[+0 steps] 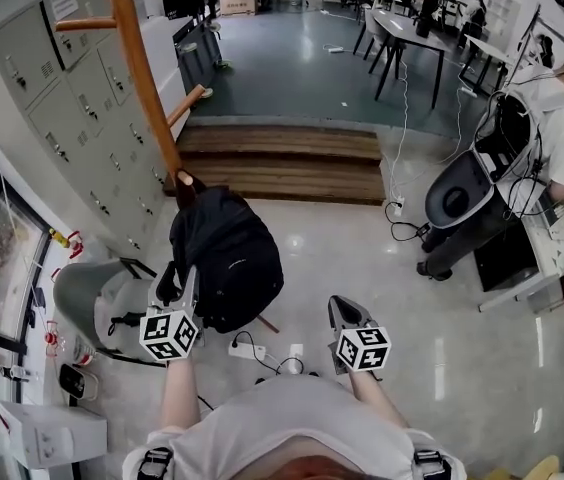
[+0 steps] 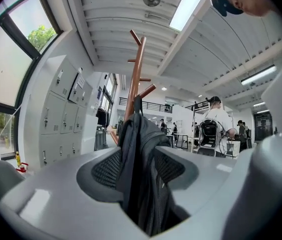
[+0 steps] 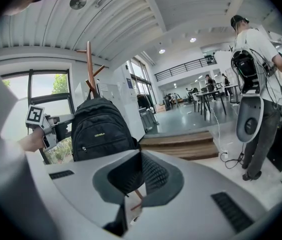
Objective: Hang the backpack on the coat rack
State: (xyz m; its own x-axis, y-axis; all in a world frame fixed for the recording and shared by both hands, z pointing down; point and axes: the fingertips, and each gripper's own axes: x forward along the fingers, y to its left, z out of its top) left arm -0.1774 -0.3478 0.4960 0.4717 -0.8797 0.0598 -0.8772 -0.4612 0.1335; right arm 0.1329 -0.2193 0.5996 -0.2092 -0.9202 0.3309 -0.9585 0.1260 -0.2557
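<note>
inspector: state of the left claw?

operator: my left gripper (image 2: pixel 139 167) stands spread. its dark mesh pads (image 2: pixel 106 169) show on either side of a fold of the backpack (image 1: pixel 224 258). the fabric passes between them, and i see no squeeze on it. from the head view, that claw is at the bag's lower left side.

inspector: location of the backpack?

operator: it hangs against the pole of the wooden coat rack (image 1: pixel 145 78). its top loop (image 1: pixel 184 181) is up at the pole, below a lower peg (image 1: pixel 188 102). what exactly carries the loop i cannot tell. the bag's body hangs down from there, near the grey lockers (image 1: pixel 72 118).

inspector: right claw?

operator: my right gripper (image 3: pixel 140 170) is pressed together, pad against pad, with nothing between. it sits well apart from the bag, to its right. it faces the bag and the wooden steps (image 1: pixel 282 163) behind.

inspector: anything else on record?

operator: a person (image 1: pixel 560 133) stands at the far right, well apart from the rack.
</note>
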